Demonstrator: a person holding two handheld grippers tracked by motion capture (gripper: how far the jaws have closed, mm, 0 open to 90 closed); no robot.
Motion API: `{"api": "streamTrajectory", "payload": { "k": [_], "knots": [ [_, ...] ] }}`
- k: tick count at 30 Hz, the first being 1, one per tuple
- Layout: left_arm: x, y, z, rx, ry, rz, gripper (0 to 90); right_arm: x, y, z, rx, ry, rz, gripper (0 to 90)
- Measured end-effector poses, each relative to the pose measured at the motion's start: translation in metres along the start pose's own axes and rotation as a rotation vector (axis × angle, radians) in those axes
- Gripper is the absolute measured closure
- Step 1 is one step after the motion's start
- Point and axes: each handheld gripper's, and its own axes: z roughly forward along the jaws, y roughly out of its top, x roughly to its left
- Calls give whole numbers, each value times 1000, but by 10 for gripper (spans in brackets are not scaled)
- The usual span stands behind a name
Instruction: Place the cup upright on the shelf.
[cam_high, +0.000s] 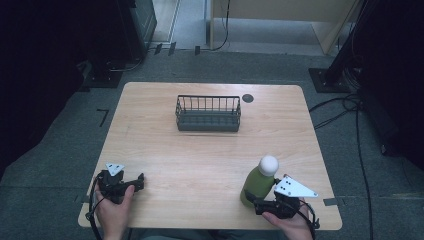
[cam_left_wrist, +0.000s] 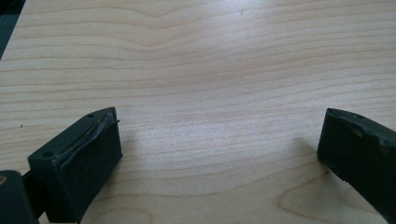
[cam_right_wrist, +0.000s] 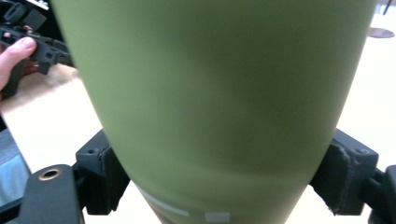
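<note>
A dark wire basket (cam_high: 208, 114) sits on the far middle of the light wooden tabletop (cam_high: 200, 160), and everything else can be placed from it. Just beyond the basket's right end lies a small dark round disc (cam_high: 248, 98) on the wood. Well toward the person from the basket and off to its right, near the tabletop's front edge, stands a green bottle (cam_high: 256, 184) with a white rounded cap (cam_high: 268, 164), upright or nearly so. The right gripper (cam_high: 258, 206) is pinching this bottle low on its body; in the right gripper view the green bottle (cam_right_wrist: 210, 107) sits between the two black jaws, whose pads press against its sides. The right hand (cam_high: 290, 224) holds that gripper from behind, under its grey three-cornered plate (cam_high: 293, 187). Well toward the person from the basket and off to its left, the left gripper (cam_high: 140, 181) rests low over the wood, held by the left hand (cam_high: 115, 212). Its jaws are spread wide apart, with bare wood grain between them in the left gripper view.
</note>
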Motion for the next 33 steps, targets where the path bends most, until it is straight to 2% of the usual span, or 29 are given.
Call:
{"api": "streamTrajectory", "payload": {
  "k": [3, 10, 18, 22, 27, 33],
  "knots": [
    [0, 0, 0, 0, 0, 0, 0, 1, 1, 1, -6, -24, -8, 193],
    [0, 0, 0, 0, 0, 0, 0, 5, 2, 3, 1, -21, -31, 183],
    [0, 0, 0, 0, 0, 0, 0, 4, 2, 5, 5, -12, -8, 154],
    [0, 0, 0, 0, 0, 0, 0, 3, 2, 6, -7, -11, 5, 174],
    [0, 0, 0, 0, 0, 0, 0, 6, 1, 6, -17, -32, -32, 193],
    [0, 0, 0, 0, 0, 0, 0, 6, 2, 6, -19, -47, -31, 199]
  ]
}}
